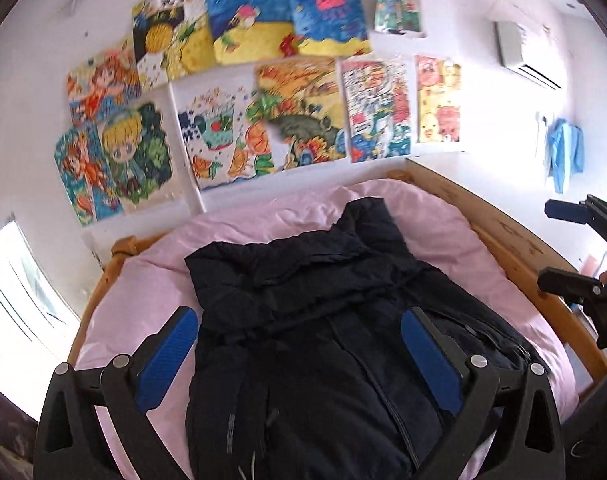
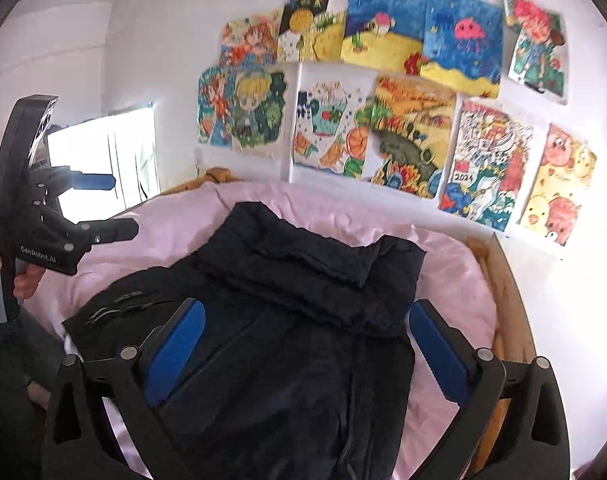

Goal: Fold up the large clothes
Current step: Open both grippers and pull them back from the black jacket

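1. Lay spread in the lower centre of both views on a pink-sheeted bed (image 1: 143,280): a dark navy padded jacket (image 1: 311,320), collar end toward the wall, front zip running down the middle.
2. Hovered above the jacket with blue-padded fingers (image 1: 171,356) wide apart and nothing between them: left tool (image 1: 299,320).
3. Hovered likewise, spread wide and empty, over the jacket: right tool (image 2: 303,320).
4. Seen also at the left edge of the right wrist view: left tool, gripped by a hand (image 2: 23,276).
5. Ran along the bed's edge: a light wooden frame (image 1: 515,248).
6. Filled the upper frame on the white wall: colourful children's drawings (image 1: 287,80).
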Demonstrator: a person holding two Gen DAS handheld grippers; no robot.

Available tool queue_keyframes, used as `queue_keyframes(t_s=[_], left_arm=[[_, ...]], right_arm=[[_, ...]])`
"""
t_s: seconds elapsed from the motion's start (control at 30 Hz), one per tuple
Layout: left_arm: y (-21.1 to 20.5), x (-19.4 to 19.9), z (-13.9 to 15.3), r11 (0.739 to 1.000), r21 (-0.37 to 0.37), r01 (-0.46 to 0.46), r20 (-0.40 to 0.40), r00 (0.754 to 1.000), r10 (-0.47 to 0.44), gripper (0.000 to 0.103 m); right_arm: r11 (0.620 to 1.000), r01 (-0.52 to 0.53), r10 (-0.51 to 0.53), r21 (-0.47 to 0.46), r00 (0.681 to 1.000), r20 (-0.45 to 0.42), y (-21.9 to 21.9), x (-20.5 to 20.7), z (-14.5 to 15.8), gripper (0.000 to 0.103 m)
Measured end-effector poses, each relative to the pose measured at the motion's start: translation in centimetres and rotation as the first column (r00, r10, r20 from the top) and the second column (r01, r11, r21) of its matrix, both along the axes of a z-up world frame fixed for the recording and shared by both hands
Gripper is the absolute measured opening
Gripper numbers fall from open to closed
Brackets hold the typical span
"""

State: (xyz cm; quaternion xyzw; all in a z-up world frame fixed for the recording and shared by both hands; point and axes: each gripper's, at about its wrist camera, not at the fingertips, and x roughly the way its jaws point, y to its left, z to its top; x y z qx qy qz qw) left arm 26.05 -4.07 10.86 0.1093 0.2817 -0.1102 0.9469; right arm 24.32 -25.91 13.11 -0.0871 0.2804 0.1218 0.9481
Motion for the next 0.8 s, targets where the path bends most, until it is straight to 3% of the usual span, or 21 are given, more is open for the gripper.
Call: queue_keyframes(t_s=[0.17,0.3,0.37,0.5,0.57,0.7,0.8], left_arm=[[-0.2,-3.8,0.0,1.0,0.029,0.001,0.032,0.999,-0.002,0.103],[0.2,-5.9,-1.4,0.996,0.084,-0.031,0.023,0.999,0.029,0.103],[0.7,-6.9,-2.9,0.993,0.118,-0.015,0.014,1.0,0.013,0.103],[0.6,-8.9,-6.4,0.982,0.182,0.043,-0.01,0.999,-0.042,0.103],[0.4,-9.5,-8.1,0.975,0.215,0.066,-0.018,0.998,-0.063,0.103],[-0.4,-10.1,-11.1,0.956,0.278,0.095,-0.059,0.995,-0.082,0.103],[-0.5,-9.9,-11.8,0.961,0.255,0.111,-0.095,0.991,-0.09,0.103]], right_arm=[[0.999,0.034,-0.035,0.017,0.998,0.051,0.2,-4.8,0.6,0.101],[0.997,0.074,-0.075,0.028,0.997,0.027,-0.1,-6.6,-0.3,0.101],[0.997,0.077,-0.077,0.017,0.997,-0.016,0.1,-6.8,-1.3,0.101],[0.996,0.014,-0.029,-0.091,0.986,-0.164,1.7,-6.5,-4.8,0.101],[0.982,-0.037,-0.012,-0.185,0.966,-0.26,3.1,-6.2,-7.1,0.101],[0.944,-0.141,0.024,-0.297,0.931,-0.365,5.1,-5.8,-10.1,0.101],[0.918,-0.202,0.025,-0.342,0.889,-0.457,5.8,-5.2,-12.6,0.101]])
